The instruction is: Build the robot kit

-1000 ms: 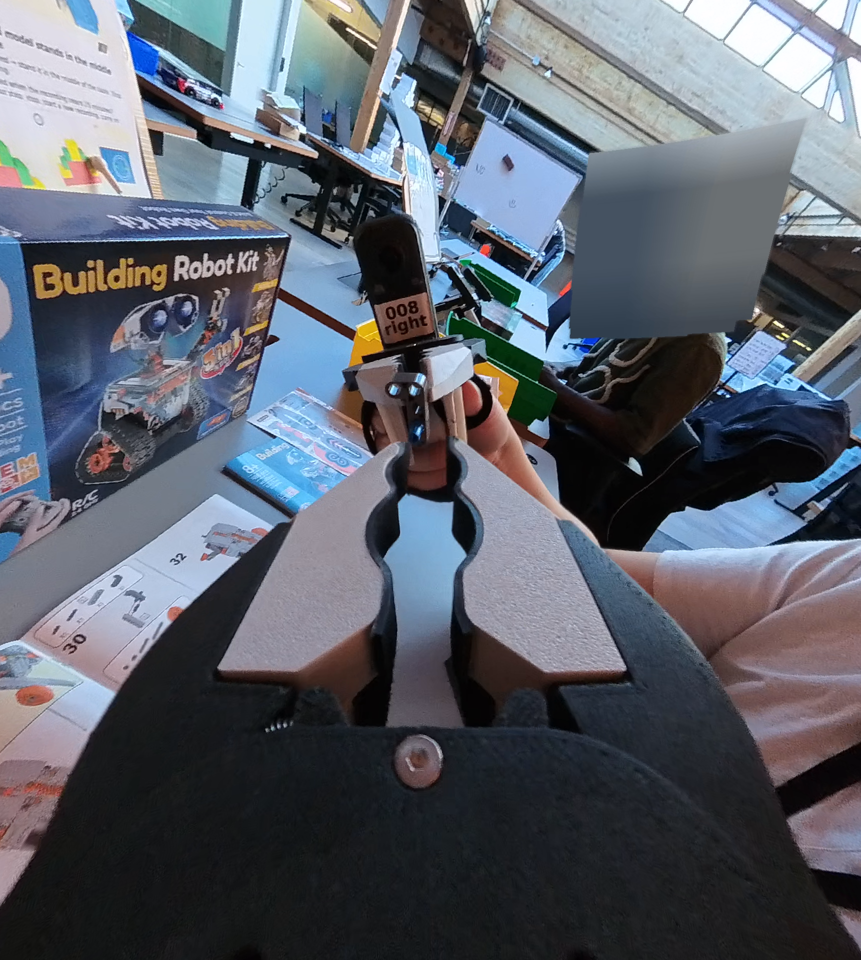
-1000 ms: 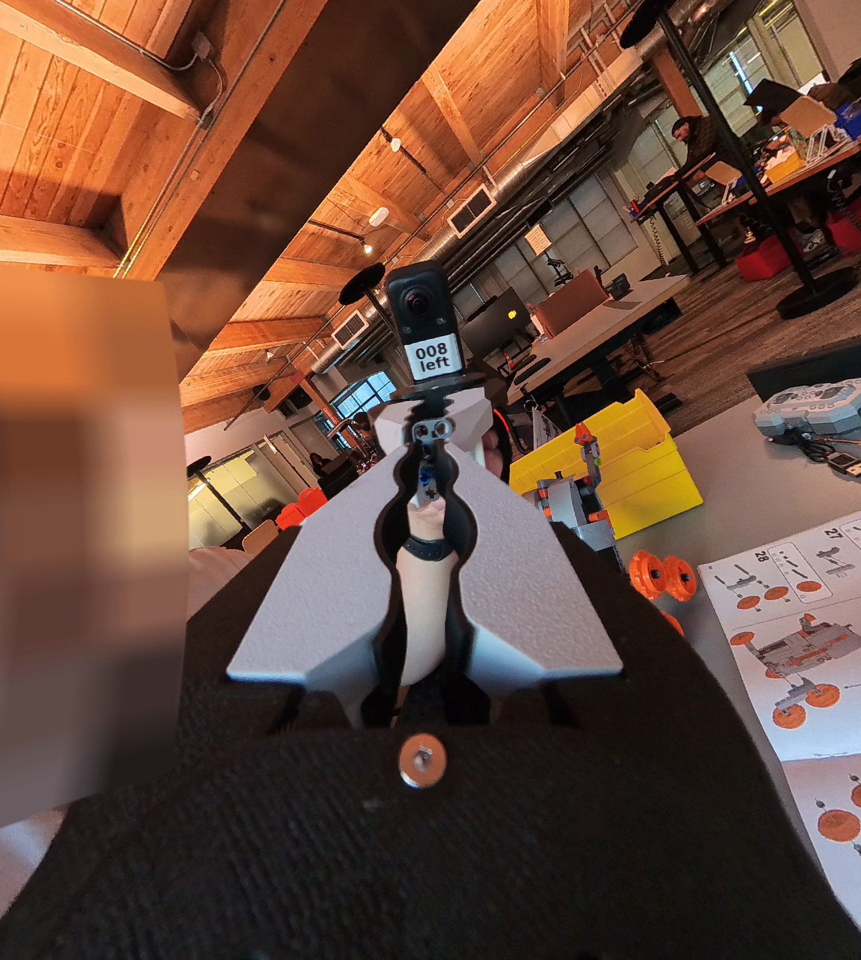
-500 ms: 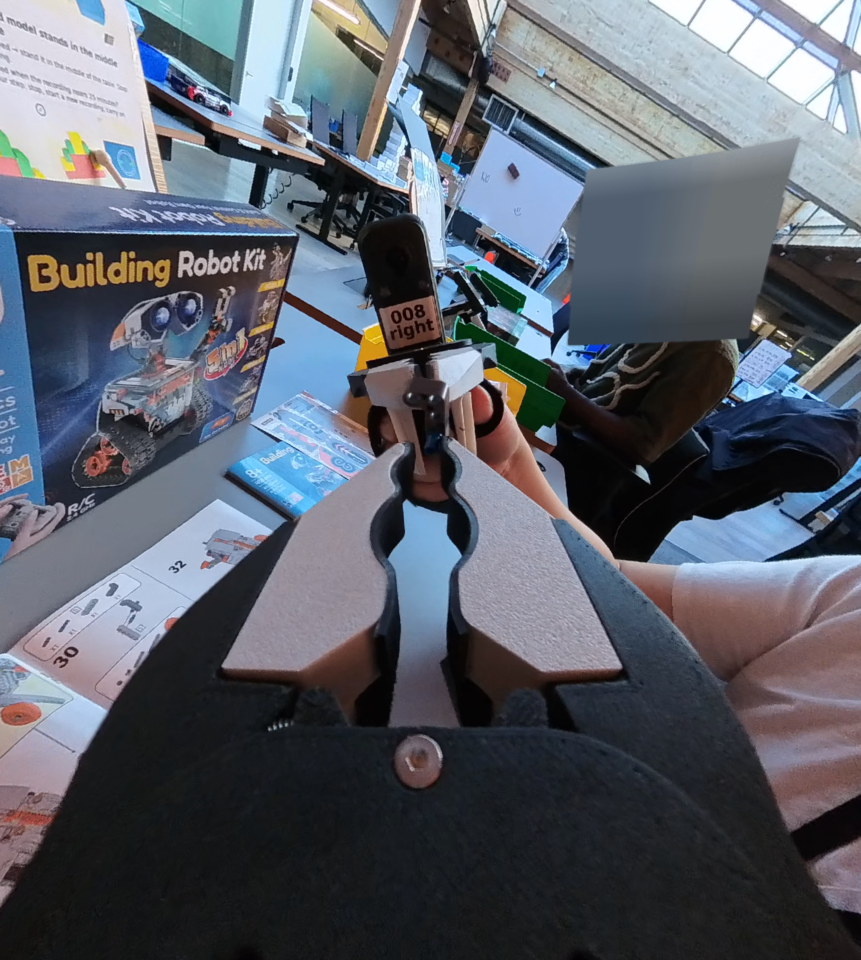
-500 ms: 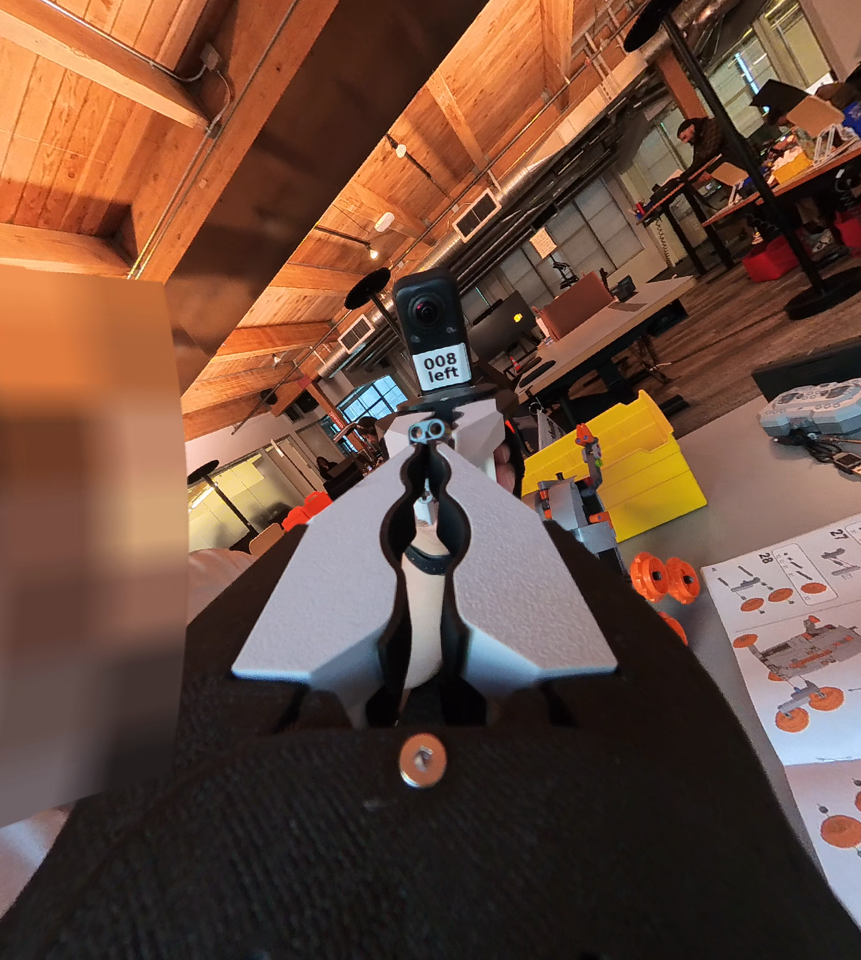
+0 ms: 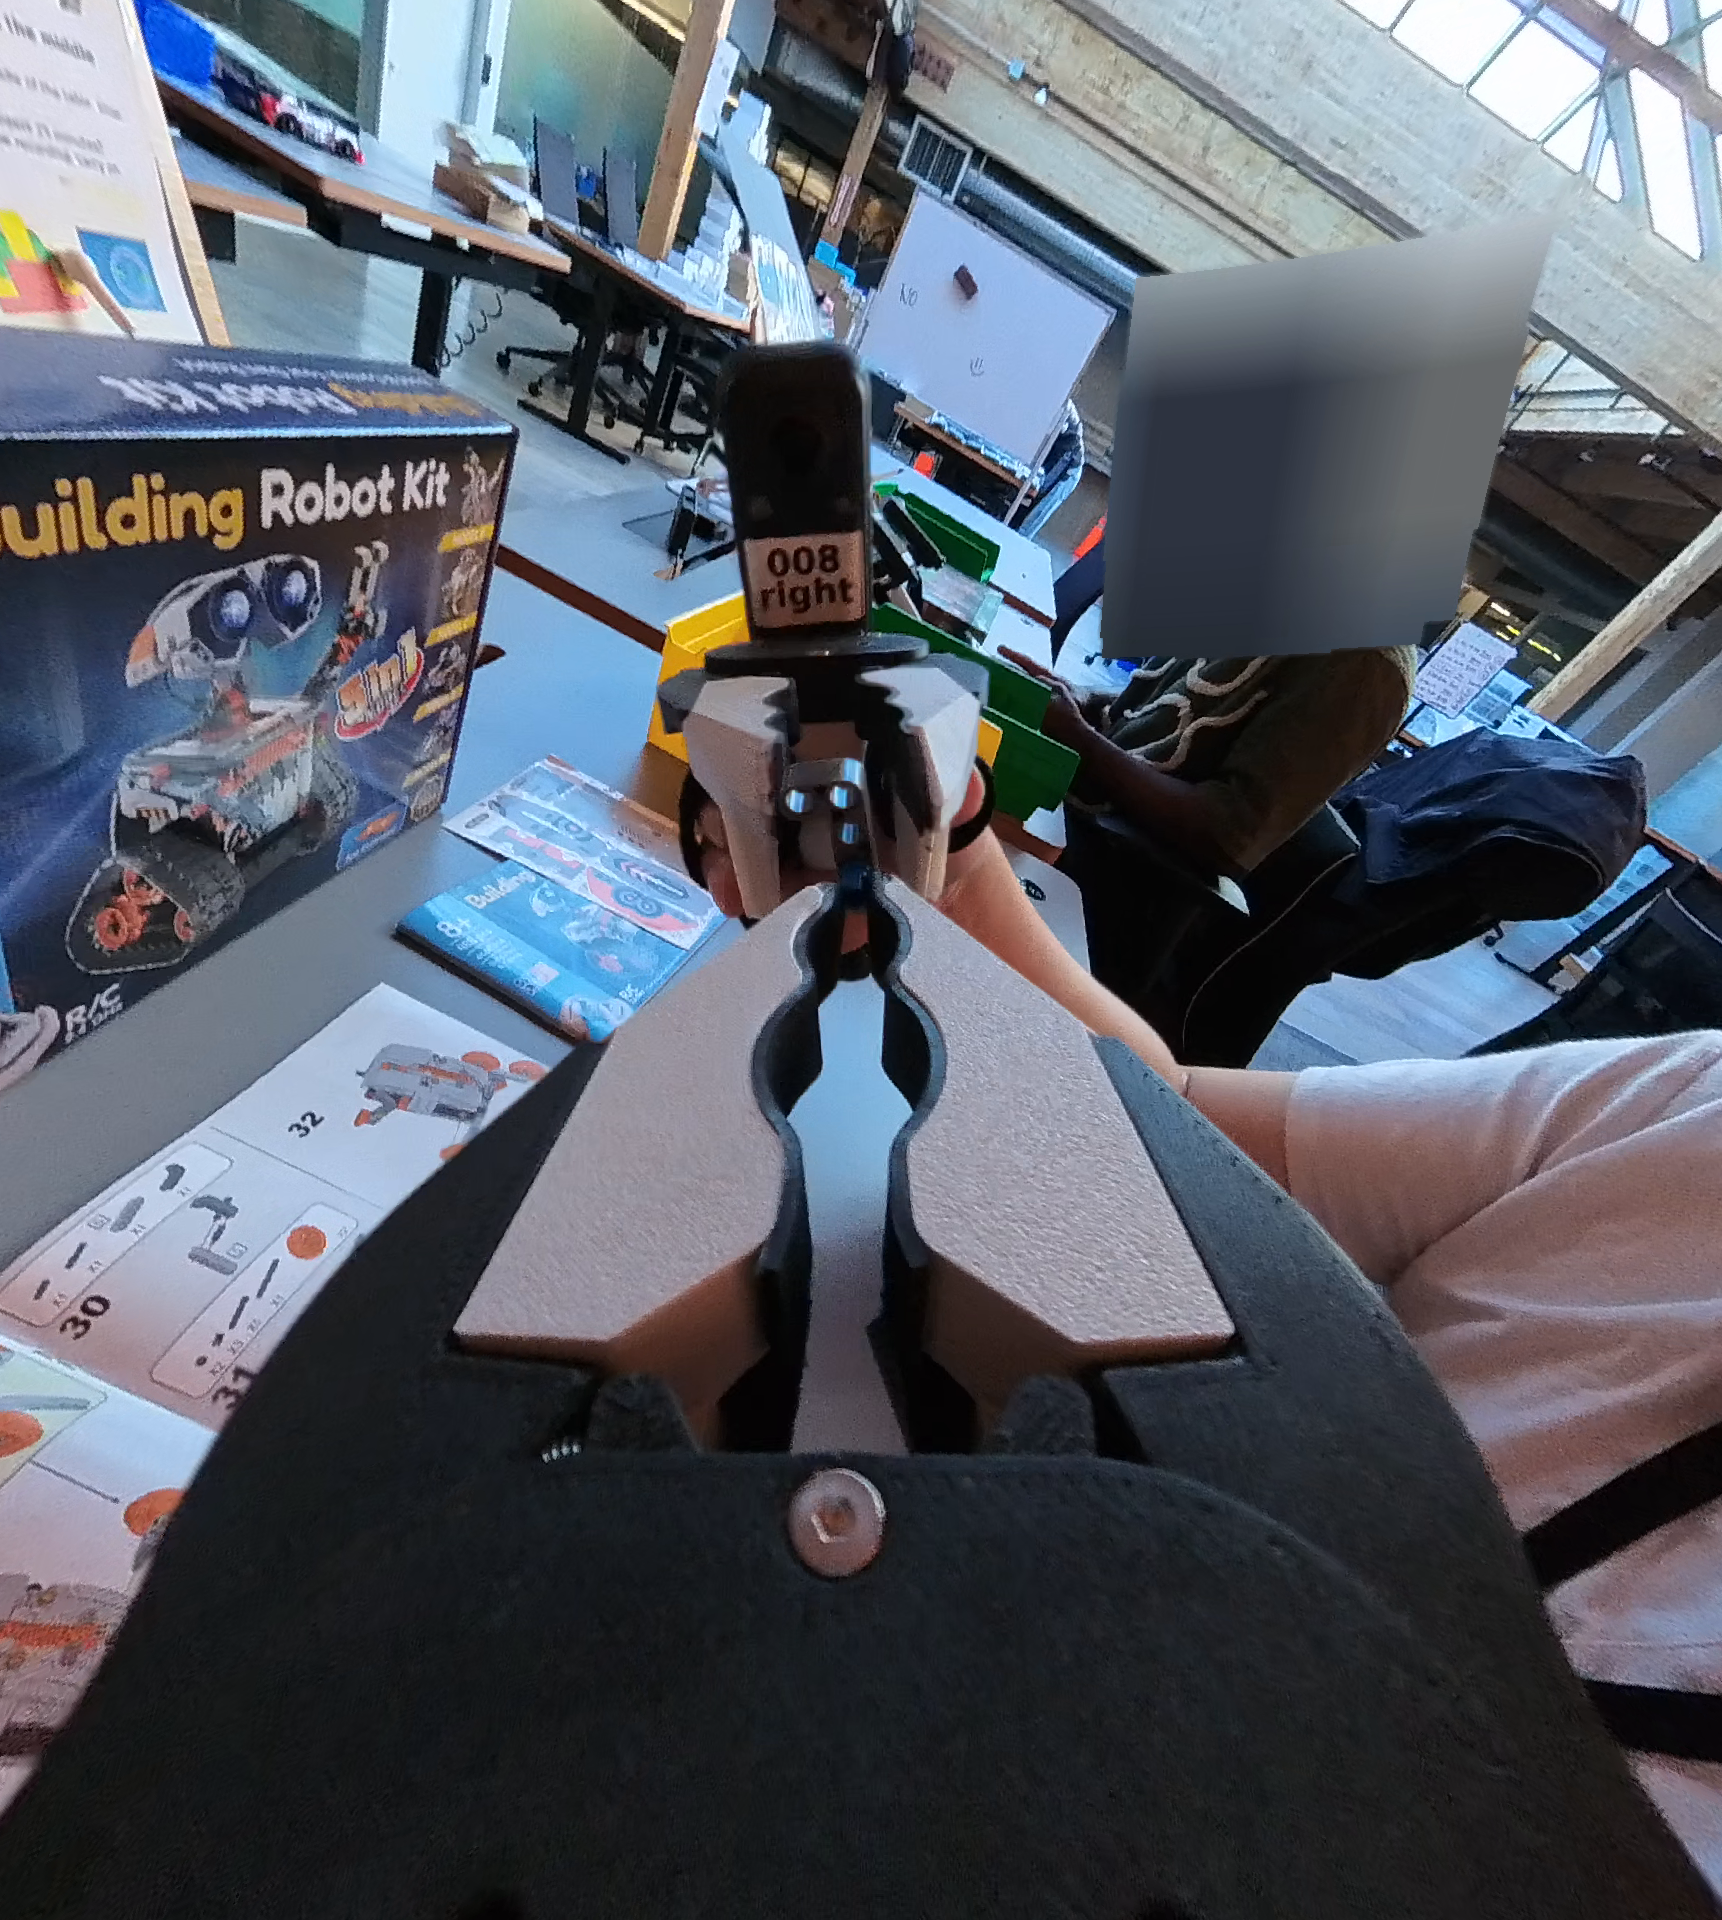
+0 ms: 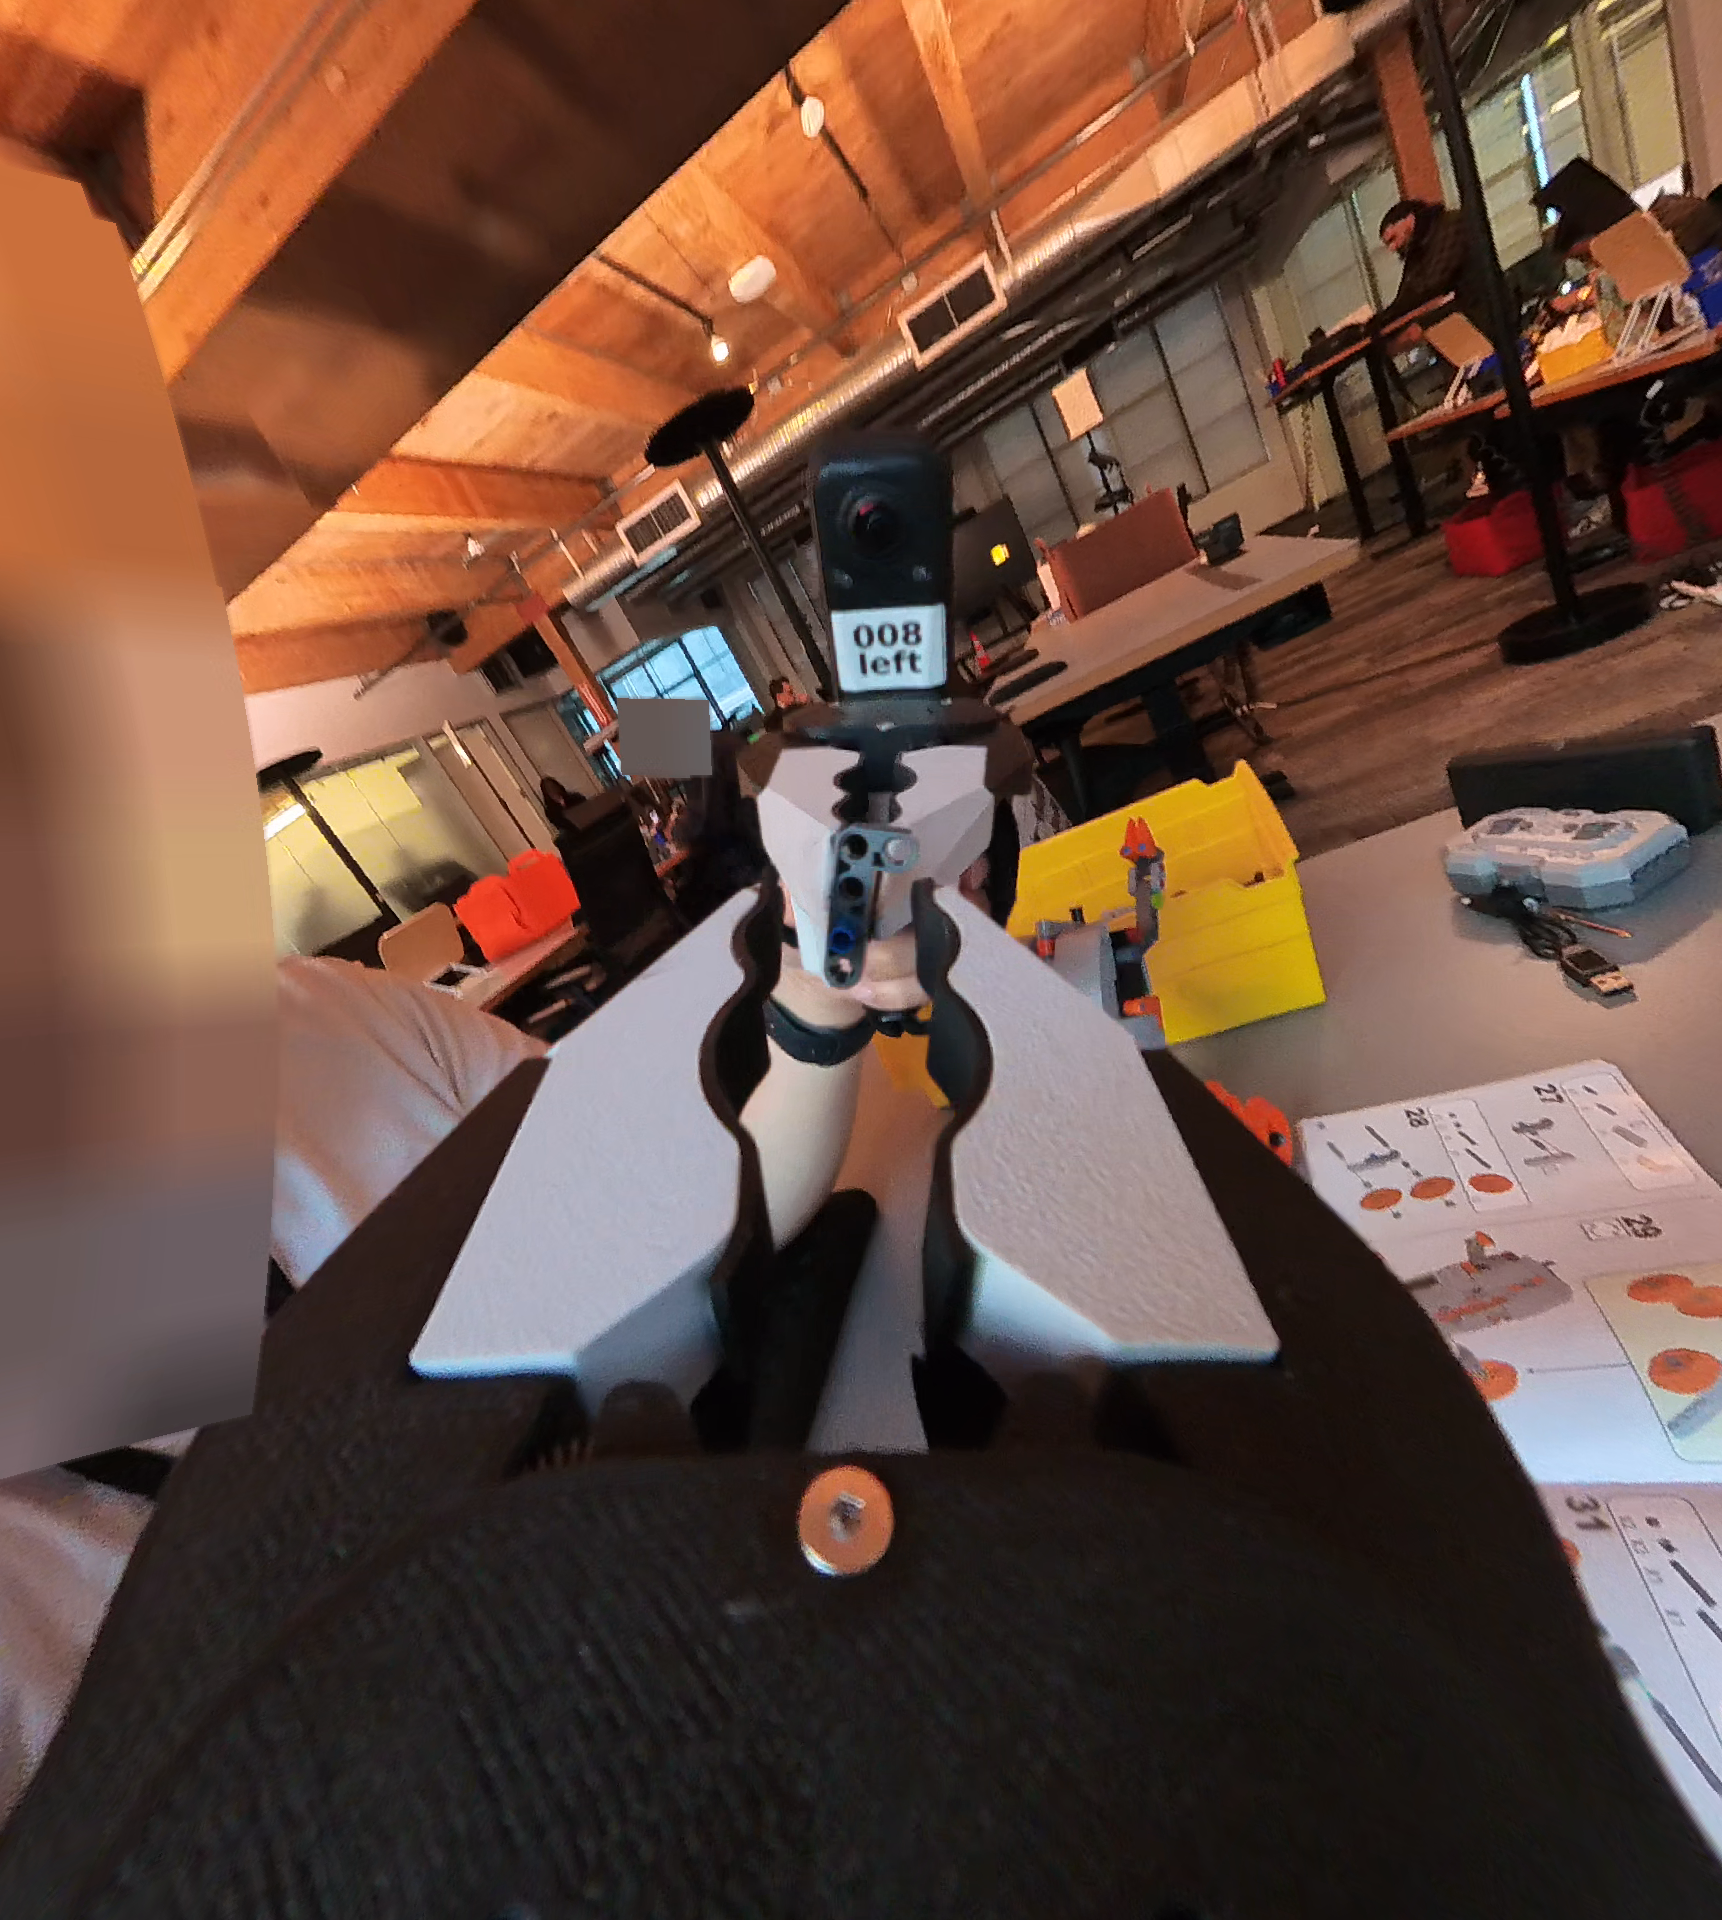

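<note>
Both grippers face each other tip to tip in the air above a grey table (image 5: 545,675). My left gripper (image 5: 849,902) is shut on a small grey beam with holes (image 5: 826,810) that carries a blue pin (image 5: 855,883). In the right wrist view the beam (image 6: 855,894) hangs at the left gripper's (image 6: 878,844) tips. My right gripper (image 6: 841,902) is open, its fingers (image 6: 628,1143) spread either side of the beam without gripping it. It shows from the front in the left wrist view (image 5: 831,831), jaws apart.
A robot kit box (image 5: 192,665) stands at the left. Instruction sheets (image 5: 213,1195) (image 6: 1563,1247) and booklets (image 5: 566,904) lie on the table. A yellow bin (image 6: 1200,904), a part-built model (image 6: 1106,956), orange wheels (image 6: 1252,1117) and a grey controller (image 6: 1563,852) lie to the right. A seated person (image 5: 1252,748) is beyond green bins (image 5: 1023,717). Less than 4 cm separates the two grippers' tips. It is some 20 cm from my left tips to the part-built model (image 6: 1106,956).
The right gripper was shut on the grey beam and has opened. The left gripper has closed on the beam and now holds it.
</note>
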Demonstrator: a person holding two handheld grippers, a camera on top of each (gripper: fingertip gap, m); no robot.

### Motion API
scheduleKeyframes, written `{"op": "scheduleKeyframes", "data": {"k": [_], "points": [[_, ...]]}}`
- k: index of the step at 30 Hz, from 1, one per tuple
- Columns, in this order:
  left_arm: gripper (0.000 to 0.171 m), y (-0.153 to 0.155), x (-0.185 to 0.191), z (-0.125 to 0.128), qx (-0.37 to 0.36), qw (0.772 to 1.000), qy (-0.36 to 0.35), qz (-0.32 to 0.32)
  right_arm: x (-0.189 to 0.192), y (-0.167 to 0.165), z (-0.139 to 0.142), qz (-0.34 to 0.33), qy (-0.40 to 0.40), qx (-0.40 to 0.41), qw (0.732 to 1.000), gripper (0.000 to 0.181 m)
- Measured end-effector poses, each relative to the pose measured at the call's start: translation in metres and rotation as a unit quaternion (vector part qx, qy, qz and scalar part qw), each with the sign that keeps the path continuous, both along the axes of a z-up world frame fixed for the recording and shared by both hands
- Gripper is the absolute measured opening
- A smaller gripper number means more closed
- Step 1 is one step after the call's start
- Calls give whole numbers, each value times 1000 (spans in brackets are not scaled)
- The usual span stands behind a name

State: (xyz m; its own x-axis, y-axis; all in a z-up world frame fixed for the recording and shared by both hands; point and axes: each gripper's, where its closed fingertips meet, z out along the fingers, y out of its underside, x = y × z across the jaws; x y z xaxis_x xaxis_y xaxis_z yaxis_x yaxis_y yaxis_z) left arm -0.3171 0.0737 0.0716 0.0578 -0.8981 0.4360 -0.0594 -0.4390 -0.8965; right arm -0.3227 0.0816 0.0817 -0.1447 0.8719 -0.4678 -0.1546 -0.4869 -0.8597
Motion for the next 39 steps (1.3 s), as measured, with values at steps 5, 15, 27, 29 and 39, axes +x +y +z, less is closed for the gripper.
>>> {"op": "scheduleKeyframes", "data": {"k": [5, 15, 27, 29, 39], "points": [[2, -1, 3, -6, -6, 1000, 15, -4, 0, -4, -11, 7, -42, 15, 999, 8], [24, 7, -5, -12, 28, 998, 57, 29, 8, -5, -11, -5, -71, 37, 997, 7], [15, -46, 11, -210, 22, 850, 511, -125, 94, -4, 51, -135, 16, 109, 985, 7], [19, -44, 12, -221, 20, 840, 529, -120, 97, -6, 54, -138, 19, 110, 984, 7], [22, -65, 12, -246, 29, 815, 566, -121, 116, -8, 64, -152, 40, 113, 981, 7]]}}
